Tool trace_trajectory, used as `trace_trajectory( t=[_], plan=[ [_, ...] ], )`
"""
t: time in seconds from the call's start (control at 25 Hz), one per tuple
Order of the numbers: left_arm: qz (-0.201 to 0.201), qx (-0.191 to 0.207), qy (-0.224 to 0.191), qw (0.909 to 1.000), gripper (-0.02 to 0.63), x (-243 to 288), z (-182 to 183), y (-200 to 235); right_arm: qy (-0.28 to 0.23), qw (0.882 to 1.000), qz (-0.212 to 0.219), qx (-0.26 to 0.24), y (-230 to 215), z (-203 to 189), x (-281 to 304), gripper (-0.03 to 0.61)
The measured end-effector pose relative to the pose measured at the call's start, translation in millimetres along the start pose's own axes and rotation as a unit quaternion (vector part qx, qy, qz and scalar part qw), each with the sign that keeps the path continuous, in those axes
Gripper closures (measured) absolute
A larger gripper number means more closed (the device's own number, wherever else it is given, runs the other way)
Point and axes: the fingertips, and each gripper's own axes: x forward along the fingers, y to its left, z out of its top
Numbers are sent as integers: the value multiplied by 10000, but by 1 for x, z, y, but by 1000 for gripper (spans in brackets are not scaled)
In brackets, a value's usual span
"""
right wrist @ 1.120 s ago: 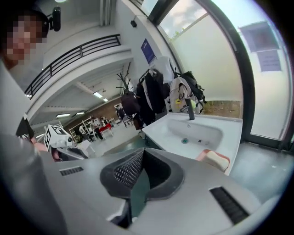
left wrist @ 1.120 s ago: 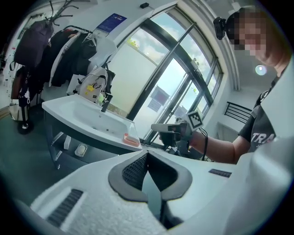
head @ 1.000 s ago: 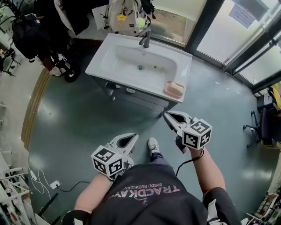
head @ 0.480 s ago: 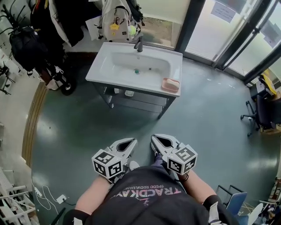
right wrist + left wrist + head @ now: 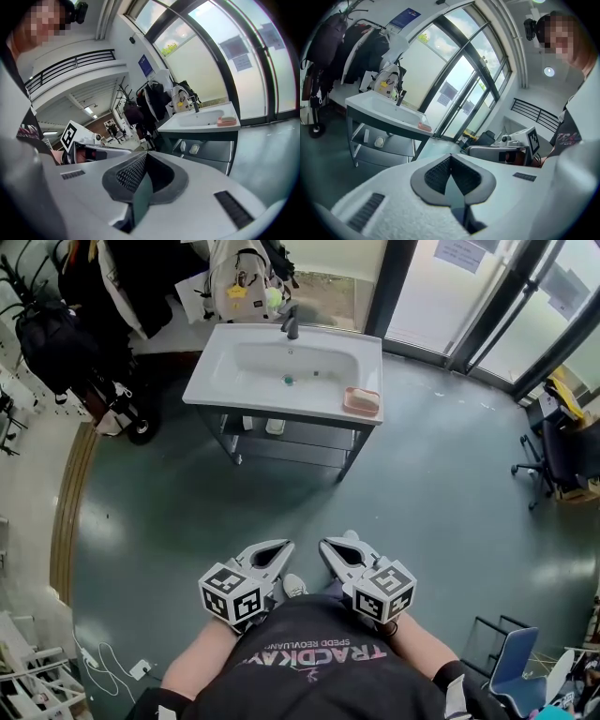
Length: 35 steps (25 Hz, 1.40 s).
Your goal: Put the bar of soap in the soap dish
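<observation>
Soap bar (image 5: 365, 397) in dish (image 5: 352, 407), sink (image 5: 211, 381) corner

The soap dish (image 5: 348, 404) is a small pink tray with rounded corners. It sits flat on the rim of the white washbasin (image 5: 216, 381), at its front right corner, about 4 o'clock from the drain and about 1 o'clock from the middle of the head view. The bar of soap (image 5: 365, 398) is pale cream and oblong. It lies flat inside the dish, its long side running along the dish's length.
</observation>
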Motion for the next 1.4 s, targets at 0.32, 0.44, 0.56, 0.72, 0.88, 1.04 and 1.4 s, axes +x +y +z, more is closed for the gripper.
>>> trace_trajectory(
  t=[0.32, 0.44, 0.56, 0.72, 0.88, 1.04, 1.4],
  plan=[
    [-126, -4, 51, 9999, 604, 2, -12, -14, -16, 9999, -66, -86, 7, -10, -13, 568],
    [-151, 52, 63, 9999, 604, 5, -12, -21, -12, 10000, -35, -39, 6, -12, -18, 568],
    [-167, 80, 82, 9998, 604, 7, -12, -24, -9, 10000, -13, -44, 7, -12, -19, 568],
    [-209, 116, 97, 9997, 604, 9, -14, -28, -31, 10000, -26, -41, 7, -14, -23, 568],
    [-226, 131, 86, 9996, 604, 11, -14, -32, -62, 10000, -53, -48, 6, -14, -28, 568],
    [-245, 155, 81, 9995, 604, 9, -12, -35, -65, 9999, -52, -64, 9, -13, -30, 568],
    [-263, 155, 78, 9995, 604, 10, -15, -39, -77, 9999, -32, -69, 9, -15, -35, 568]
  ],
)
